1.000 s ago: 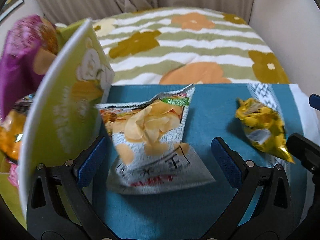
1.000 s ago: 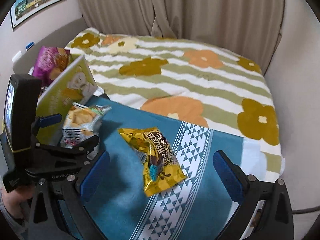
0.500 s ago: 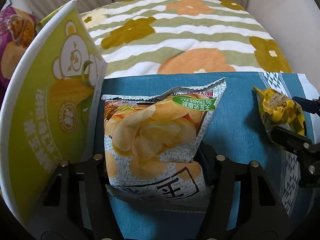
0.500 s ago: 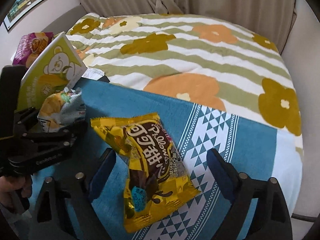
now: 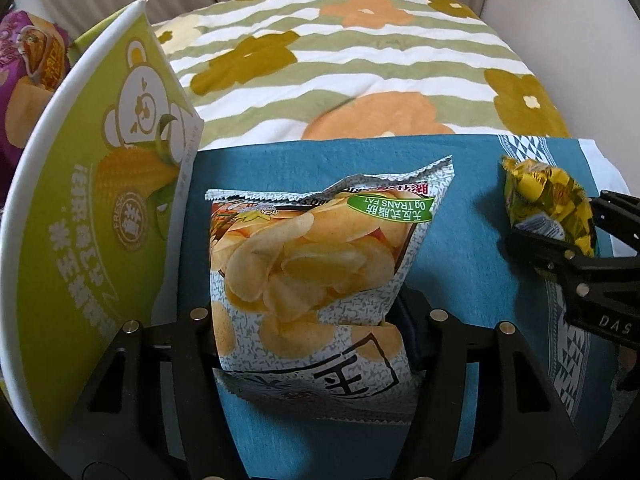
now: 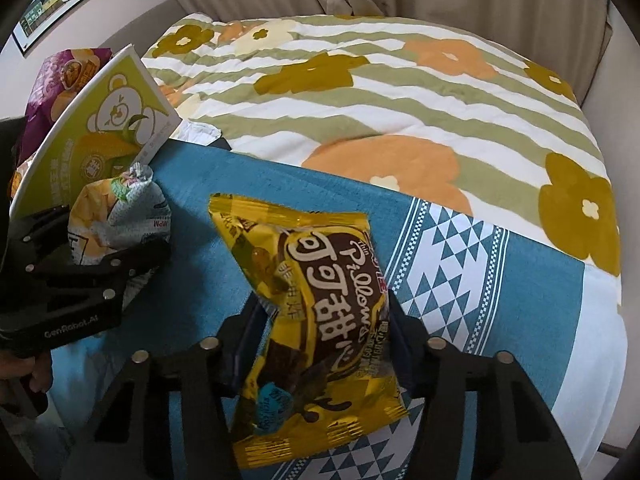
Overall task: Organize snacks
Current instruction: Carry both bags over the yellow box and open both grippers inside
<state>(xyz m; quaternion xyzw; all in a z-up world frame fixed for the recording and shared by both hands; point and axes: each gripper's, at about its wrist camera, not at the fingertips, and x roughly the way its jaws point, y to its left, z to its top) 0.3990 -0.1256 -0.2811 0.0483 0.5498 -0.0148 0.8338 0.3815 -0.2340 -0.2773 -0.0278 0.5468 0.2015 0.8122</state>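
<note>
A grey-and-white potato chip bag [image 5: 312,264] stands on the blue cloth [image 5: 464,216], and my left gripper [image 5: 312,320] is shut on its lower part, the pads pressing in from both sides. In the right wrist view a yellow chocolate snack bag [image 6: 320,288] is pinched at its middle by my right gripper [image 6: 320,340], which is shut on it. The same yellow bag [image 5: 548,200] shows at the right of the left wrist view. The chip bag [image 6: 116,216] and left gripper [image 6: 100,264] appear at the left of the right wrist view.
A tall green-and-white box with a bear print [image 5: 88,220] stands just left of the chip bag. A purple snack bag [image 5: 28,80] sits behind it. The floral striped blanket [image 5: 360,80] covers the bed beyond the cloth. A person's hand [image 6: 36,376] holds the left gripper.
Both grippers came down over their bags and closed: the left on the chip bag, the right on the yellow bag. Both bags now stand squeezed between the pads.
</note>
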